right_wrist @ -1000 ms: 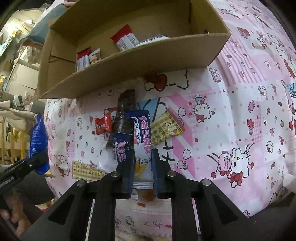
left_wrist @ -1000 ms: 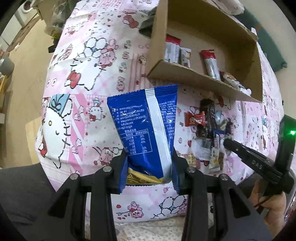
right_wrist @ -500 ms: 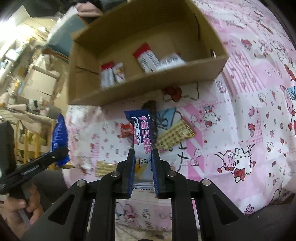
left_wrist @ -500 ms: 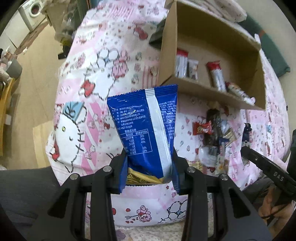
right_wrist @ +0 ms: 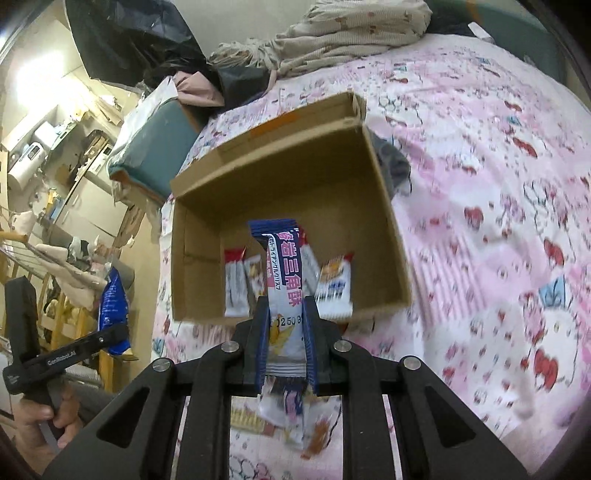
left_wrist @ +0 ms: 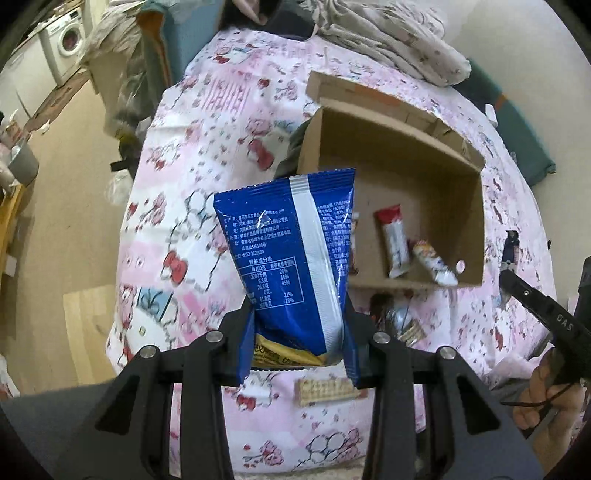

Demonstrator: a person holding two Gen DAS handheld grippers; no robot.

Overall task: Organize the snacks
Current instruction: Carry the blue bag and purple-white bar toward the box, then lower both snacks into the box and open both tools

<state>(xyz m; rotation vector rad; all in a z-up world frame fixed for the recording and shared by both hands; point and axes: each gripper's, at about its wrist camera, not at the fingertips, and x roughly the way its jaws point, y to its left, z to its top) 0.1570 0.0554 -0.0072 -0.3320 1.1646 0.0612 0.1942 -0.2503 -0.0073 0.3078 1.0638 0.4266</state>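
My left gripper (left_wrist: 299,332) is shut on a large blue snack bag (left_wrist: 291,251) with a white stripe, held upright above the bed in front of the open cardboard box (left_wrist: 476,225). My right gripper (right_wrist: 286,325) is shut on a slim blue and white snack packet (right_wrist: 286,273), held upright at the box's (right_wrist: 384,206) near wall. Several red-topped white packets (left_wrist: 393,240) lie inside the box (right_wrist: 234,284). The left gripper and its blue bag (right_wrist: 112,317) show at the left of the right wrist view. The right gripper's finger (left_wrist: 543,314) shows in the left wrist view.
The box sits on a pink cartoon-print bedsheet (left_wrist: 207,184). Loose snacks lie on the sheet in front of the box (left_wrist: 328,391), partly hidden by the grippers (right_wrist: 251,417). Clothes are piled behind the box (right_wrist: 332,40). The floor and a washing machine (left_wrist: 66,33) lie left of the bed.
Both grippers have risen and moved toward the box with their packets. The box's inside now shows from above, and the loose snack pile has dropped below the fingers.
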